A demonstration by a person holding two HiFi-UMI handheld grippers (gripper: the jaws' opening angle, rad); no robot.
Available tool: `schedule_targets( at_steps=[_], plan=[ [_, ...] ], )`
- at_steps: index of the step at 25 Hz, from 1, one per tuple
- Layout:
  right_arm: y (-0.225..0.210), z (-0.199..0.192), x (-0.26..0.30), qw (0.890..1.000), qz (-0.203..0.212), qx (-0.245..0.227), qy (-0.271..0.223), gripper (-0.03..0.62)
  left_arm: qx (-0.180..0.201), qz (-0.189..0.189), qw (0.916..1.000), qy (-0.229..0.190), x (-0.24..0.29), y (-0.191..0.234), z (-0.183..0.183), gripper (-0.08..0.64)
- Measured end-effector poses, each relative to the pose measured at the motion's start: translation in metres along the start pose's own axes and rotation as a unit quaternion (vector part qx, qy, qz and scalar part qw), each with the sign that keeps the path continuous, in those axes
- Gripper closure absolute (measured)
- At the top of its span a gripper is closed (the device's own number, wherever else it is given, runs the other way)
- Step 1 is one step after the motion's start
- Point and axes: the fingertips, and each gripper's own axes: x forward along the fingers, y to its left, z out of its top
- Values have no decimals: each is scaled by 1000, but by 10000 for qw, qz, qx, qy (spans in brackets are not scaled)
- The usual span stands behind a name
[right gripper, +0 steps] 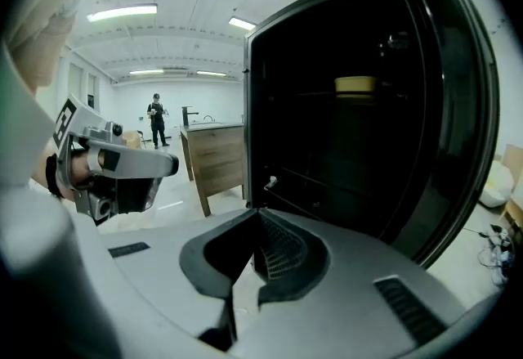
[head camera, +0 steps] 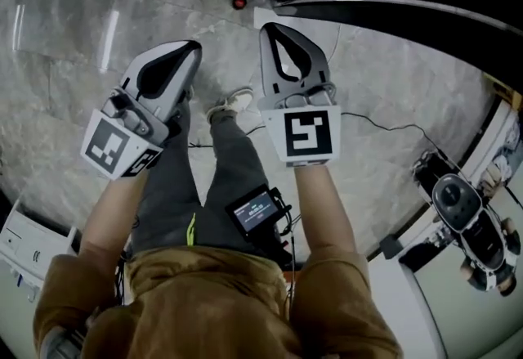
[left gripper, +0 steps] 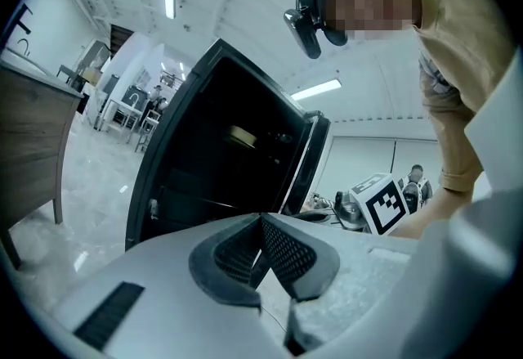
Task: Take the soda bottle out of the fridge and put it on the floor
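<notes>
Left gripper (left gripper: 261, 222): pads pressed tip to tip, nothing between. Right gripper (right gripper: 258, 220): likewise clenched and empty. Probably kept closed with no grasp due yet. Closed tips also good as a narrow nose for nudging a door edge, if needed.

Held side by side over the person's legs, apart from each other, both noses aimed forward at the fridge (right gripper: 351, 153) just ahead rather than down at the floor (head camera: 73, 96). Fitting for an approach to a shelf, not a put-down.

Inside the fridge: dark, shelves only faintly visible. Seemingly open, with the door (right gripper: 458, 120) swung off to the right gripper's side, tinted glass not ruled out. On an upper shelf, a pale yellowish round thing (right gripper: 355, 86), too dim to call cap, lid or roll.

Soda bottle: not made out in any view. Presumably somewhere in that dark interior, and nowhere on the visible floor around the shoe (head camera: 233, 102).

Judged stage: the very start, reach not begun. Needed next: the bottle found first, then one gripper opened wide before entering.

Marbled floor in front of the fridge crossed by a thin cable (head camera: 384, 124) off to the right. Worth setting the bottle down away from that, upright, on a flat patch.
</notes>
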Motion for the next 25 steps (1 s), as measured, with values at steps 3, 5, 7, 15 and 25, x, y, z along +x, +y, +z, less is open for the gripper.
schedule_targets(
  at_steps=[3,5,7,15,25],
  plan=[
    [-7,0,-3,9996,-275,56,-98,591,11,-188,9998,-10,4,-2,-5,559],
    [-8,0,-3,9991,-406,54,-136,591,59,-297,9995,9,3,-1,-8,558],
    [-9,0,-3,9981,-546,121,-243,592,126,-418,9990,8,2,2,-11,558],
    [-10,-1,-7,9916,-747,687,-801,591,441,-764,9957,-272,3,24,-13,558],
    [-23,-3,-14,9825,-1072,928,-1205,591,639,-1055,9917,-368,9,37,-19,558]
  ],
)
